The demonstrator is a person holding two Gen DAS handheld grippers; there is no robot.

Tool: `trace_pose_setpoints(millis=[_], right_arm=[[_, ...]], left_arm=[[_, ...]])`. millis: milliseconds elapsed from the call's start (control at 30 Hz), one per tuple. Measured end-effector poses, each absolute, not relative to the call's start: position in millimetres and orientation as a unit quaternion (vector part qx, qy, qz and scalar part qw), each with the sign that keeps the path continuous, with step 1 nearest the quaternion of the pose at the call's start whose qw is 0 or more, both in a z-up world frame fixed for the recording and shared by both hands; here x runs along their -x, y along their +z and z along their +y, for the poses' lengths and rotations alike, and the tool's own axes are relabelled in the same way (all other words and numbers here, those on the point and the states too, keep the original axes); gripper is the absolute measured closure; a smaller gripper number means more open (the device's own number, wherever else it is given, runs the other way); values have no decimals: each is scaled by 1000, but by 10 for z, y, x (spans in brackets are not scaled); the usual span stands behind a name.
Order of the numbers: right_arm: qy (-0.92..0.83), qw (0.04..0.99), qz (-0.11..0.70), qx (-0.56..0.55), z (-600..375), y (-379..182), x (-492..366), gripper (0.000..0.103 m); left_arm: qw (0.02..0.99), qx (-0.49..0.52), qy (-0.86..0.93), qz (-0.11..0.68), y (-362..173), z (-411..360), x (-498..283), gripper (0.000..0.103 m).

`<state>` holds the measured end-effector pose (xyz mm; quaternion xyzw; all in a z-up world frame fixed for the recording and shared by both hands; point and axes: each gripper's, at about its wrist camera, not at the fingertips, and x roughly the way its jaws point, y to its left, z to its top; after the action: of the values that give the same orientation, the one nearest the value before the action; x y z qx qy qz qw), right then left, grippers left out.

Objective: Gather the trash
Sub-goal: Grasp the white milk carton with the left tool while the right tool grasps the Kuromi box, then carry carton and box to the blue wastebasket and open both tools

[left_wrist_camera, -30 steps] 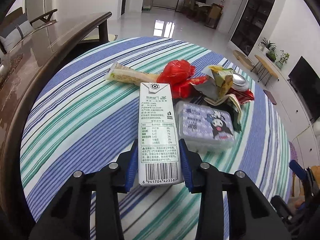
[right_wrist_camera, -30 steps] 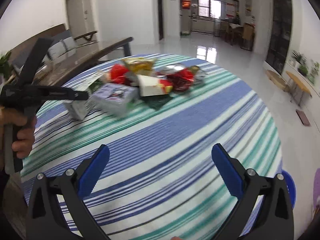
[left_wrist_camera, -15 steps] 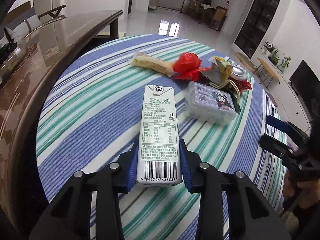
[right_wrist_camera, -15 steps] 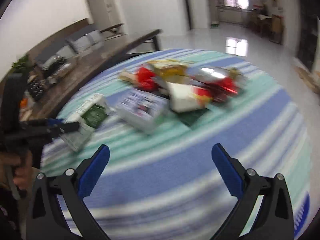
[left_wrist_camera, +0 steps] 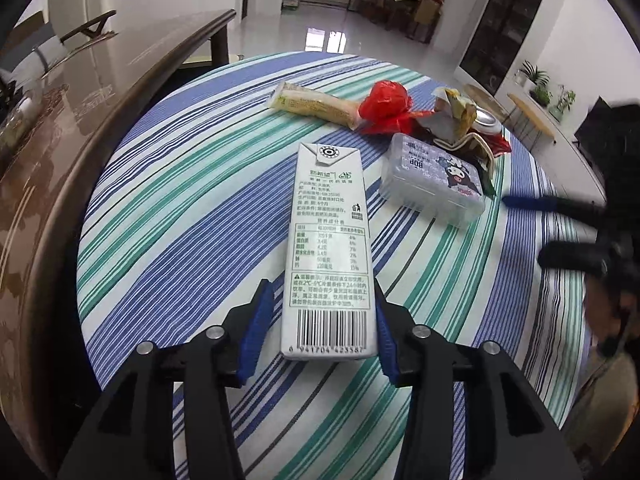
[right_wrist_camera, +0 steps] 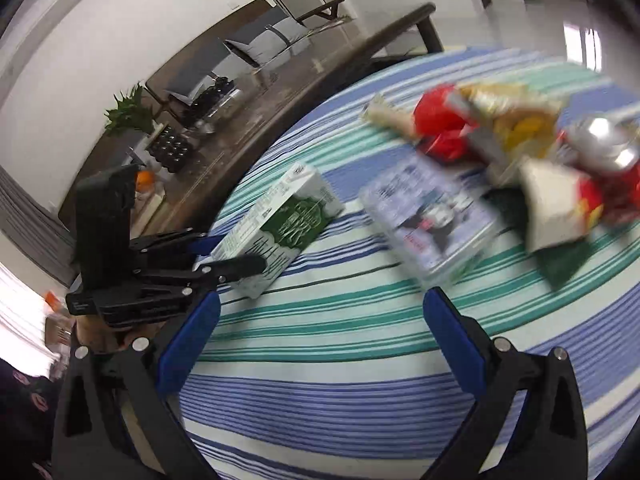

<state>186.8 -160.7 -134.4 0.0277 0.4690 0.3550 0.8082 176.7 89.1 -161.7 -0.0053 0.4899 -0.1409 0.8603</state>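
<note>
In the left wrist view, your left gripper (left_wrist_camera: pixel 322 322) is grasping the milk carton (left_wrist_camera: pixel 328 248) by its barcode end, the right blue pad pressing against it and the left pad just beside its edge, so the grip is looking narrow. The carton is pointing away from you over the striped tablecloth (left_wrist_camera: pixel 192 184). Beyond it, the clear plastic box (left_wrist_camera: pixel 432 184) is lying just to the right, and farther back a long wrapper (left_wrist_camera: pixel 312 102), a red bag (left_wrist_camera: pixel 386 104) and crumpled packets are sitting together in a pile.

In the right wrist view, your right gripper (right_wrist_camera: pixel 320 328) is hanging released, fingers spread wide and holding nothing, aiming toward the blurred plastic box (right_wrist_camera: pixel 430 216). The carton (right_wrist_camera: pixel 280 228) is showing at the left, gripped by the other tool near the table's edge.

You are in the first pickup step, judging by the pile not yet collected. Next, you are likely needing to carry the carton to a bin, which no view is showing, while lining the free fingers around the box.
</note>
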Motion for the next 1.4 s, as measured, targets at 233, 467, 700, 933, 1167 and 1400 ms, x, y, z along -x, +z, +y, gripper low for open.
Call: trace_pose_setpoints(millis=[233,467,700,933,1167,1400], right_arm=[[319,803,497,81,-1320,-1417,-2329,5],[310,778,520,165,-1086,-1626,-2502,37],[288,805,515,59,-1590,-1463,-2057,41],[179,851,481,-109,-2942,-1385,-1042,41],[15,869,465,-168,-4642,-1347,-260,41],[-107,851,476,-196,-5988,-1649,188,41]], left_arm=[[860,-6,-138,490,-1688,803,-2001,61],[860,-2,-139,490,-1702,778,-2016,64],[854,22,-179,489,-1630,569,-1856,64],[841,-1,-260,475,-1471,-340,-1557,64],[808,-30,-363,463,-1253,-1777,-1184,64],[766,-85,-438,462,-1279,-3443,-770,64]])
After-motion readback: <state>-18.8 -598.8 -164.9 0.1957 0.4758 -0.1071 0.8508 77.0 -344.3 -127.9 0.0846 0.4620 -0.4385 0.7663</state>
